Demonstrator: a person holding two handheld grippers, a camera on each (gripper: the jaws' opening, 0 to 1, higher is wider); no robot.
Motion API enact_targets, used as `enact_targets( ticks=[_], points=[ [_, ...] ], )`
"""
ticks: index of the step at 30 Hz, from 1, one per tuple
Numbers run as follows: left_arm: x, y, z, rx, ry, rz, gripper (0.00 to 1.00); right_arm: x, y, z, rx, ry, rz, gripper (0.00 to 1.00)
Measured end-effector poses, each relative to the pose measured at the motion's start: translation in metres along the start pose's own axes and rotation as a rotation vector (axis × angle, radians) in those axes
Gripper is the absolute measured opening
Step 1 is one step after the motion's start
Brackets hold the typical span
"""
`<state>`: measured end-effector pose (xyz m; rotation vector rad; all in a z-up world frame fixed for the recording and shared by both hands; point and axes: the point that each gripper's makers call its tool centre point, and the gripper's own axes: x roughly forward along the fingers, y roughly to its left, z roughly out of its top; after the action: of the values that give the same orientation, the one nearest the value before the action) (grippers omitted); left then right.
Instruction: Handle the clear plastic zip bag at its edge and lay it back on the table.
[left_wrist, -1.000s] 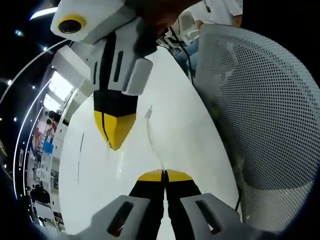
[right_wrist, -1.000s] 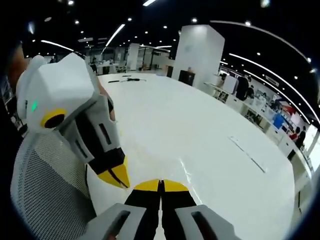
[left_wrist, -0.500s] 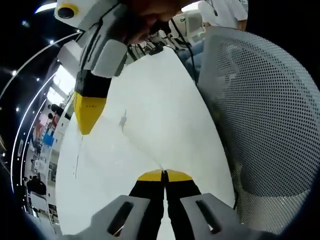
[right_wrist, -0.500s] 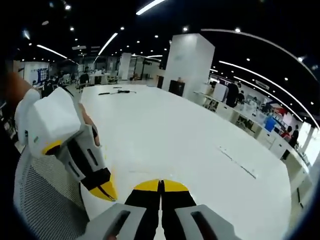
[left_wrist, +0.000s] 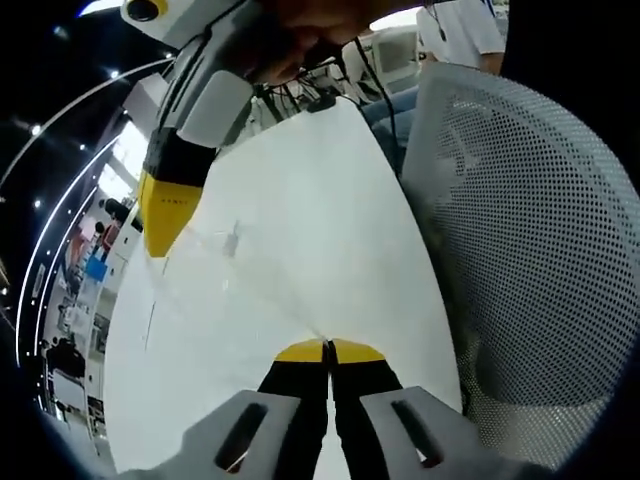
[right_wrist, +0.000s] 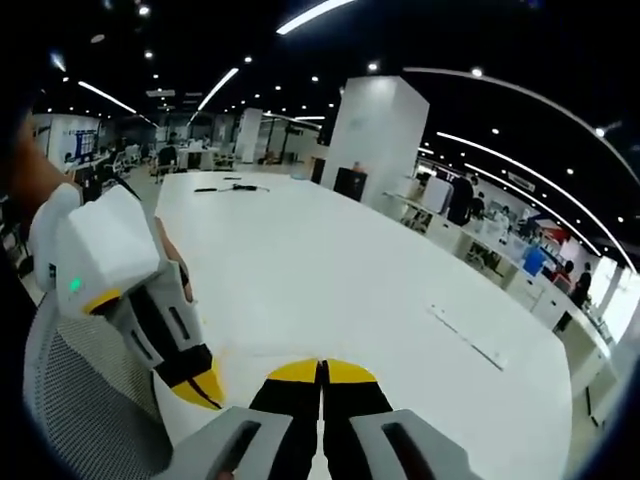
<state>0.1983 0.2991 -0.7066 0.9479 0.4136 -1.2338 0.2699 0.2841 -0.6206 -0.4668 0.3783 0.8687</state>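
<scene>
The left gripper (left_wrist: 326, 350) is pinched closed on a near edge of the clear zip bag (left_wrist: 235, 275), and the right gripper (left_wrist: 160, 235), also closed on its far edge, pulls it taut above the white table (left_wrist: 320, 190), ready for lowering flat; a mesh chair (left_wrist: 530, 250) stands right

Both views low, close above white table (left_wrist: 300, 210) — apparently facing crosswise

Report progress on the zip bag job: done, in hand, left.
Done: both grippers have the clear zip bag by its edge, left gripper and right gripper both shut on it. In hand: the bag is stretched between them above the white table. Left: laying it down flat and letting go.
</scene>
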Motion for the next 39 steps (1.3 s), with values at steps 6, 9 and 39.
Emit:
enact_targets(
  ticks=[6,9,39],
  points=[
    [0.002,0.001,0.002,-0.026,-0.004,-0.002,0.00,-0.001,-0.003,-0.001,-0.007,0.002,-0.018,0.00],
    [0.003,0.001,0.001,-0.032,0.000,-0.010,0.00,-0.002,-0.003,-0.003,-0.013,0.003,-0.024,0.00],
    [-0.034,0.038,0.043,-0.341,-0.261,0.072,0.16,0.014,-0.003,-0.047,-0.062,0.107,-0.020,0.00]
  ],
)
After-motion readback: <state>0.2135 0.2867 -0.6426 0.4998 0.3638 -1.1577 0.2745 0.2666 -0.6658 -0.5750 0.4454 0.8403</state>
